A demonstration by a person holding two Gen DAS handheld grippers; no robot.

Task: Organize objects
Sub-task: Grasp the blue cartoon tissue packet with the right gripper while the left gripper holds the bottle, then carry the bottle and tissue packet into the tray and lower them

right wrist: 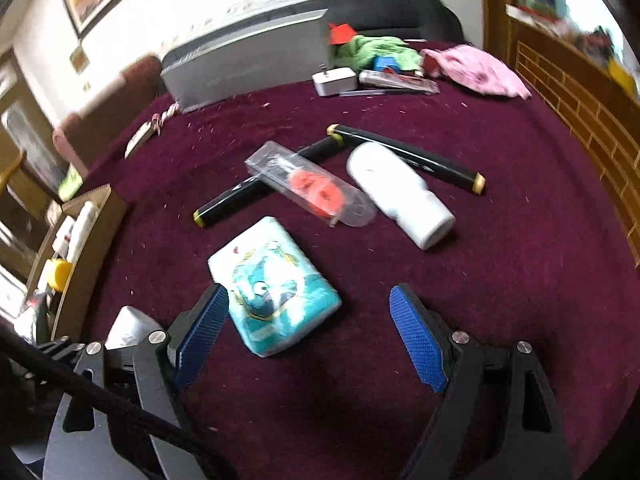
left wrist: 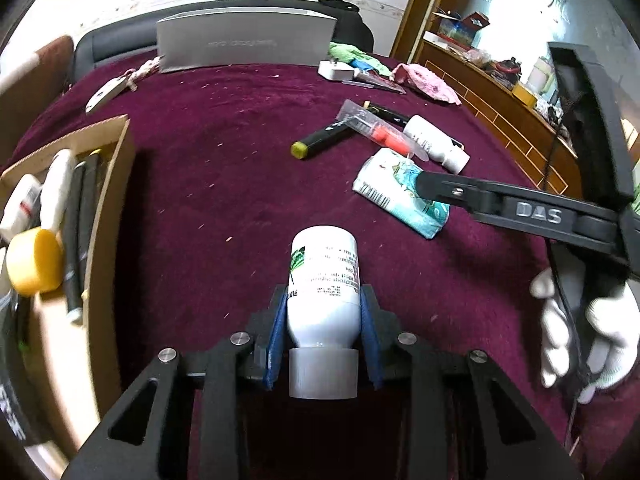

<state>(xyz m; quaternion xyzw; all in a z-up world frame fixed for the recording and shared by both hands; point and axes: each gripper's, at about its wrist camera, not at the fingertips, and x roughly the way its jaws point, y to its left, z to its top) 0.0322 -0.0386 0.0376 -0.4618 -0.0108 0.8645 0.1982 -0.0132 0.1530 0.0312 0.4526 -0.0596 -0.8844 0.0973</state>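
My left gripper [left wrist: 325, 312] is shut on a white bottle [left wrist: 324, 280] with a green leaf label, cap toward the camera, held above the maroon cloth. My right gripper [right wrist: 308, 320] is open just above a teal tissue pack [right wrist: 272, 284], its left pad beside the pack's edge; the pack also shows in the left wrist view [left wrist: 400, 196]. Beyond lie a clear packet with an orange part [right wrist: 312, 190], a second white bottle [right wrist: 400, 196] and two black markers [right wrist: 408, 156]. A cardboard box [left wrist: 108, 216] at the left holds markers, white tubes and a yellow cap.
A grey box [left wrist: 244, 44] stands at the far edge. A small white box [right wrist: 334, 80], green cloth [right wrist: 372, 50] and pink cloth [right wrist: 476, 68] lie at the back right. A wooden cabinet [left wrist: 500, 92] runs along the right side.
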